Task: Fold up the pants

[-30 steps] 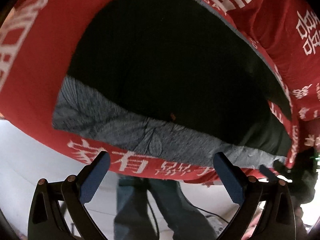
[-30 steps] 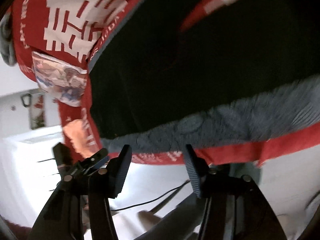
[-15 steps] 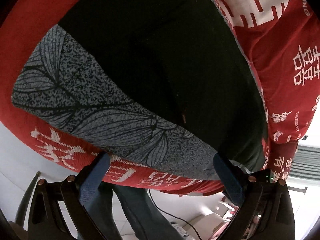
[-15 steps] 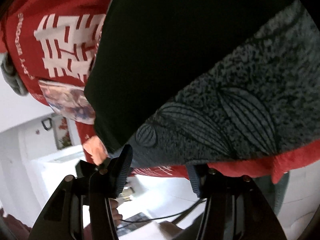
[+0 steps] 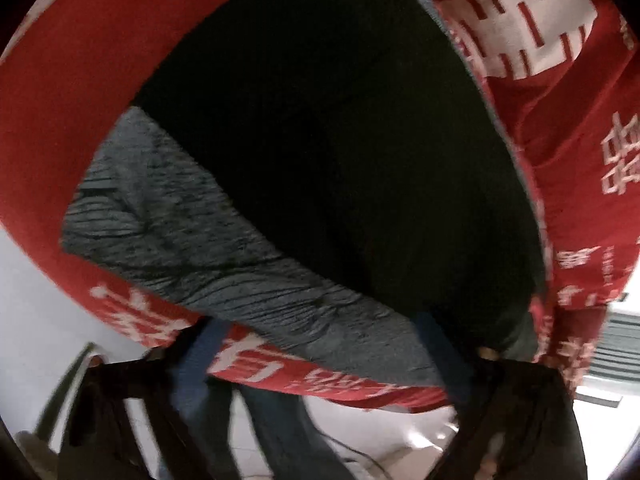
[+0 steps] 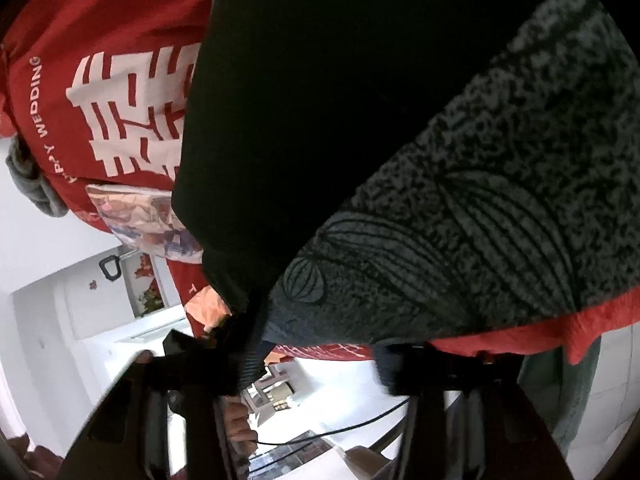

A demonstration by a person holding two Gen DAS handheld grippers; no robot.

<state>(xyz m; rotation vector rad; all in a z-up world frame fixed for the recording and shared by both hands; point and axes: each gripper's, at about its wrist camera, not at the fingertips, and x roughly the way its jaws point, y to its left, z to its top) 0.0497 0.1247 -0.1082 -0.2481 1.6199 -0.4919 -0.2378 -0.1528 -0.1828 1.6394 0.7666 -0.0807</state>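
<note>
Pants (image 5: pixel 360 160), plain black, were spread flat on a grey leaf-print cloth (image 5: pixel 200 248). That cloth lay over a red cover (image 5: pixel 80 100) with big white characters and "WEDDING" lettering. I couldn't tell whether it was a bed or a tabletop under all that.

The left tool (image 5: pixel 316 352) had just been closing but was still wide, with the near edge of the grey cloth between its fingers and nothing pinched. The right tool (image 6: pixel 316 352) had been closing too and sat at the pants' near corner. The black hem ran down onto one finger (image 6: pixel 248 344), but it was too blurry to say if it was gripped.

The room was white all over: pale floor (image 5: pixel 380 428), a framed picture (image 6: pixel 144 284) on the wall, a black cable (image 6: pixel 360 424) trailing below, and a slatted vent (image 5: pixel 616 360) off to the side.
</note>
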